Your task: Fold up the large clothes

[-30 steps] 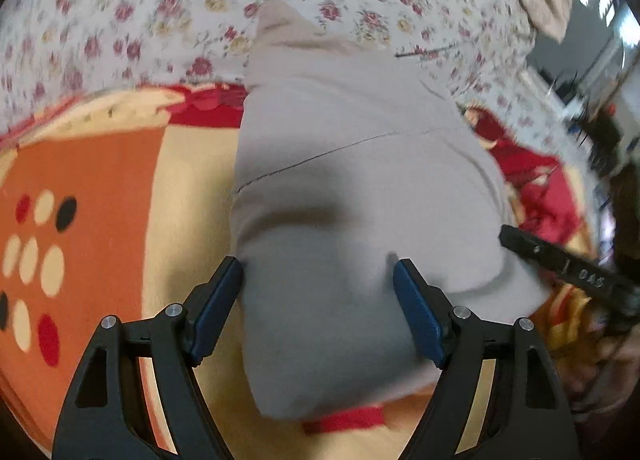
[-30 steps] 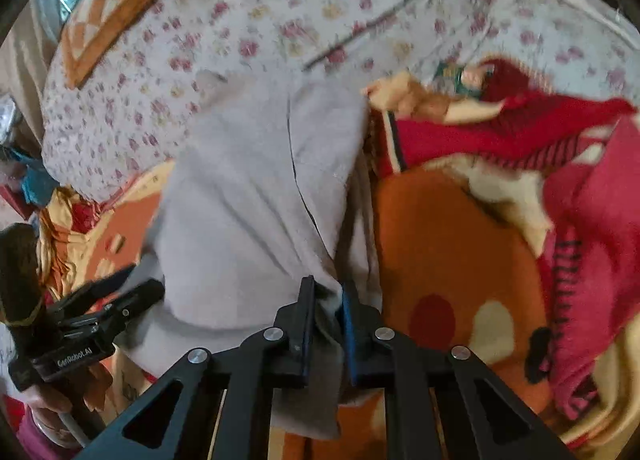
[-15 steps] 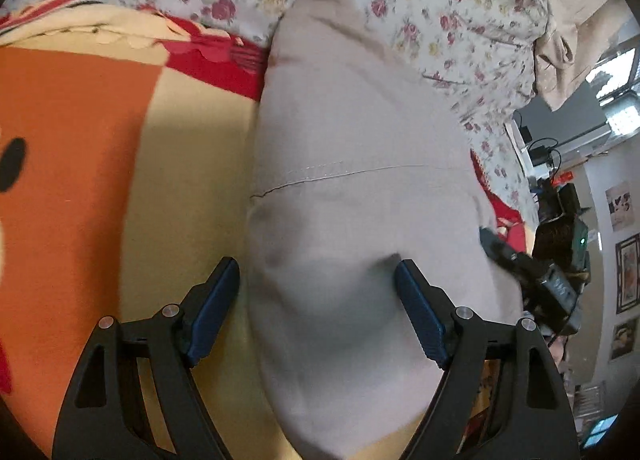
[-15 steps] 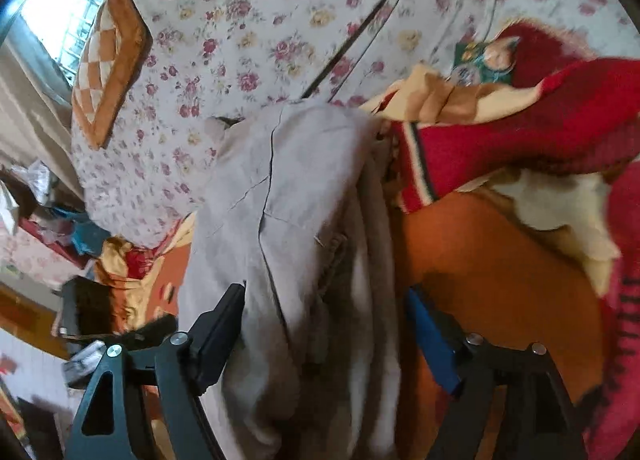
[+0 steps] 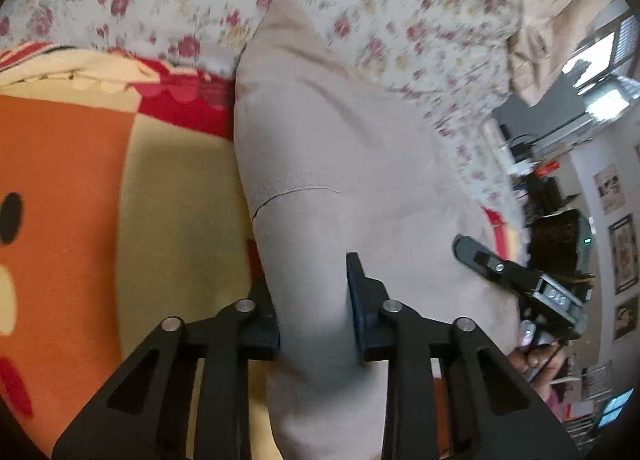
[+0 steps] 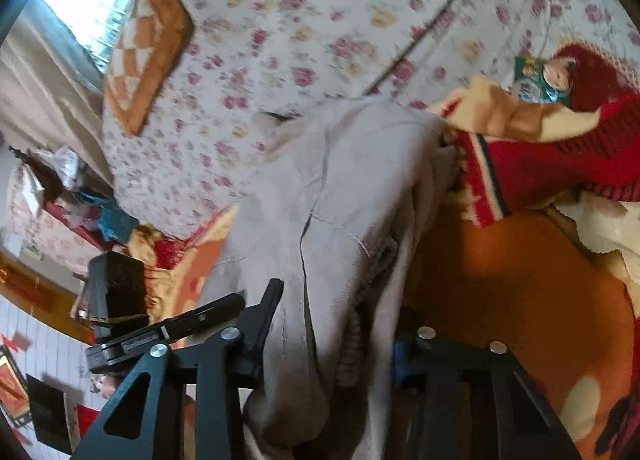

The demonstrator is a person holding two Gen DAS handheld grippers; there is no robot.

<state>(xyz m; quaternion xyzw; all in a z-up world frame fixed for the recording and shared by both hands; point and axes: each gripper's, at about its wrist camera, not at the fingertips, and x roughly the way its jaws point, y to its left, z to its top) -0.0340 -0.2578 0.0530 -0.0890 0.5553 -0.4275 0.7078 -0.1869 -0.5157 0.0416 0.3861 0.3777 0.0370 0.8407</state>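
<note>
Folded beige cotton garment lies lengthwise on an orange, cream and red patterned blanket, far end reaching a floral bedsheet. Left tool: jaws have just been closing, now pinching a raised fold of the garment's near end. Right tool: jaws have just been closing, bunched layered edge of the same garment clamped between them.
</note>
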